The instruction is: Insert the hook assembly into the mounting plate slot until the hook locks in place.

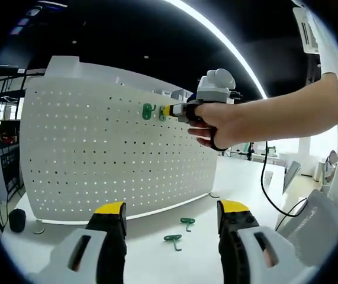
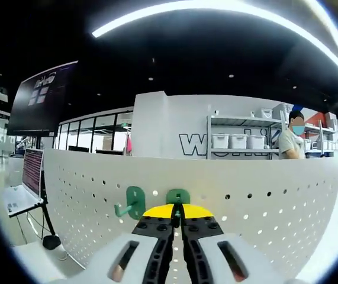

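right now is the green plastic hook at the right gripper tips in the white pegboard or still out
Cannot tell if seated. The green plastic hook sits against the white pegboard, gripped by the right gripper with jaws closed, beside a mounted green hook.

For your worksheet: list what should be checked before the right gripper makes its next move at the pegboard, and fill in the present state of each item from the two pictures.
1. Right gripper closed on the green hook: ok, jaws together at the hook.
2. Hook against the pegboard: ok, it sits at the board face.
3. Hook locked in its hole: cannot tell, the jaws hide the joint.
4. Neighbouring mounted hook undisturbed: ok, it sits apart, to the side.
5. Left gripper out of the way: ok, open and low over the table.
6. Spare hooks in view: ok, two lie on the table before the board.
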The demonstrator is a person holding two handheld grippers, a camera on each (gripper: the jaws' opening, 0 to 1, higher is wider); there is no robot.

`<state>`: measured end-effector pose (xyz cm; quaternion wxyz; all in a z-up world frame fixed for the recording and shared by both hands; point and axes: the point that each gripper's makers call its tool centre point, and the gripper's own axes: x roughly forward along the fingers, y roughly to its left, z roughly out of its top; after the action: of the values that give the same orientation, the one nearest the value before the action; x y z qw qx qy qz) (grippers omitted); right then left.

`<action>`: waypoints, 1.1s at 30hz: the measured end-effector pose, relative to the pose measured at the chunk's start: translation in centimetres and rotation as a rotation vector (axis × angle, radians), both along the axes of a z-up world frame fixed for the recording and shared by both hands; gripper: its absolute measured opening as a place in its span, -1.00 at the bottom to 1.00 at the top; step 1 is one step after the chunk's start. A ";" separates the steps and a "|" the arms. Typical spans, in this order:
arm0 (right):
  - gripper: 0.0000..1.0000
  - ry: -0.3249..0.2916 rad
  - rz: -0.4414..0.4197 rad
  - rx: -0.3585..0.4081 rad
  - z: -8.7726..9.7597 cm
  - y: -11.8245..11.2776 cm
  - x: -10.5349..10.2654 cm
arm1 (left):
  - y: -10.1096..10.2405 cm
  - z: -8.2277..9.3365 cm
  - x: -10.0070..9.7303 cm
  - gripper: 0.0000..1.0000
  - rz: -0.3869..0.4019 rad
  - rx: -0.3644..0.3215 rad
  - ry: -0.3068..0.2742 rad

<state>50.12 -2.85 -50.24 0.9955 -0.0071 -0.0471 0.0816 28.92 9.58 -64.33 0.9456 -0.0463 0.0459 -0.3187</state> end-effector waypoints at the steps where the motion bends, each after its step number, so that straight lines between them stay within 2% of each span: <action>1: -0.97 0.007 -0.014 -0.002 -0.1 0.1 0.0 | -0.1 -0.1 -0.1 0.27 -0.003 0.001 0.002; 5: -0.96 0.027 -0.058 -0.027 -0.1 0.2 0.1 | -0.3 -0.3 -0.1 0.27 -0.014 0.003 0.011; 18: -0.94 0.028 -0.047 -0.014 -0.3 0.0 0.0 | -0.6 -0.6 -0.3 0.26 -0.029 0.020 0.014; 26: -0.71 0.047 0.025 -0.063 -0.3 1.0 -0.3 | -1.0 -0.7 -0.4 0.27 -0.045 0.027 0.015; 33: -0.47 0.028 0.105 -0.031 -0.3 1.4 -0.8 | -0.8 -0.7 -0.3 0.28 -0.038 0.025 0.018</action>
<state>49.37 -1.43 -50.59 0.9902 -0.0191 -0.0321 0.1346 28.66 8.75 -65.06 0.9395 -0.0365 0.0591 -0.3354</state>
